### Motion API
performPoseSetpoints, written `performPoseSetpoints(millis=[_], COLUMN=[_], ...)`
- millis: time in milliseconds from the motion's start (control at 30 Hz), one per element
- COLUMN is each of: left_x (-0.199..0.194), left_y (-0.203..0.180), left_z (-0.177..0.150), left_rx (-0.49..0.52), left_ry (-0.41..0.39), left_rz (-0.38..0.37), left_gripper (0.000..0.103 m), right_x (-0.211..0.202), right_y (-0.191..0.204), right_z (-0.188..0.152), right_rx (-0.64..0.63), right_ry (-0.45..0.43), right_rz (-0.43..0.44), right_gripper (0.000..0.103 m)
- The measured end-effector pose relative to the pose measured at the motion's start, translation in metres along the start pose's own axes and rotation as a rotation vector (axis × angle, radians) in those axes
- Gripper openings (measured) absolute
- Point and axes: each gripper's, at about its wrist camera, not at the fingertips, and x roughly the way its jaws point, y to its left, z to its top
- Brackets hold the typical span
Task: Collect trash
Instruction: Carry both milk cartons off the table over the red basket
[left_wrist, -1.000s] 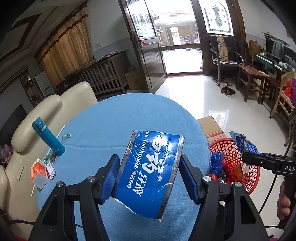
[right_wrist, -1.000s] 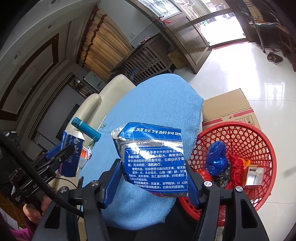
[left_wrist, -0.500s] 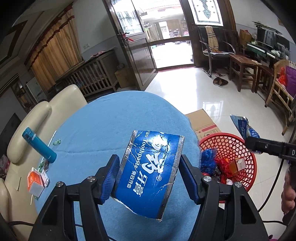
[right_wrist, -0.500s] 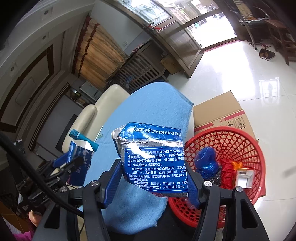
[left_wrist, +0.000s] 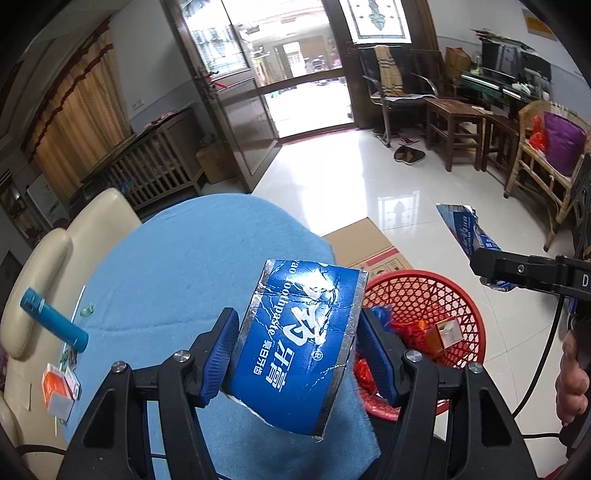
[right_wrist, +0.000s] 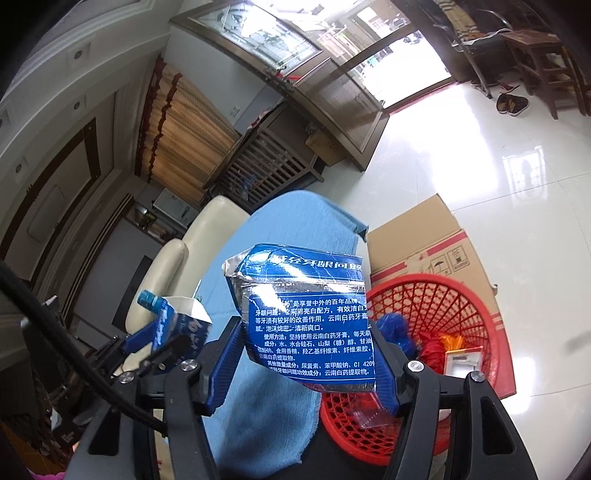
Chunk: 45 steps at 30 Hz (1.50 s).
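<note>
Left gripper (left_wrist: 301, 354): blue pads pinch a torn piece of blue toothpaste carton (left_wrist: 297, 345) across its two side edges. The piece is clear of the blue tablecloth (left_wrist: 177, 280), above its edge at 6 o'clock in the left wrist view.

Right gripper (right_wrist: 306, 350): pads pinch a second, crumpled carton piece (right_wrist: 303, 314), printed side to the camera, held in the air with the red mesh basket (right_wrist: 454, 295) below it at 4 o'clock. The basket stands on the floor beside a flattened cardboard box (right_wrist: 424, 236) and already holds wrappers.

Handling: both pieces appear to be thin foil-lined card, so very light, creased and easily crushed. The glossy face is probably slippery; grip across the folded edges, where the card is stiffest, with light pressure. Expect a released piece to flutter, so release low over the basket.

Whether the pads on the right gripper bite on card or only on a loose flap is unclear.
</note>
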Motion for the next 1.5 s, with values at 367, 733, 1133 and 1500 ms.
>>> performPoseSetpoints(millis=[367,733,1133,1500], left_x=[-0.002,0.013,0.029,0.037], left_y=[-0.007,-0.019,-0.016,-0.019], left_z=[0.026,0.023,0.024,0.018], left_rx=[0.022,0.043,0.022,0.029], left_ry=[-0.022,0.011,0.041,0.058], left_rz=[-0.032,-0.066,-0.077,-0.109], left_gripper=[0.067,0.068,0.068,0.068], right_x=[-0.021,-0.022,-0.004,0.003], right_y=[-0.006,-0.027,-0.035,-0.036], right_z=[0.016,0.017,0.016,0.015], right_rx=[0.031,0.093,0.097,0.114], right_ry=[-0.042,-0.04,0.031,0.051], right_rz=[-0.003,0.0,-0.019,-0.016], right_gripper=[0.066,0.066,0.067,0.067])
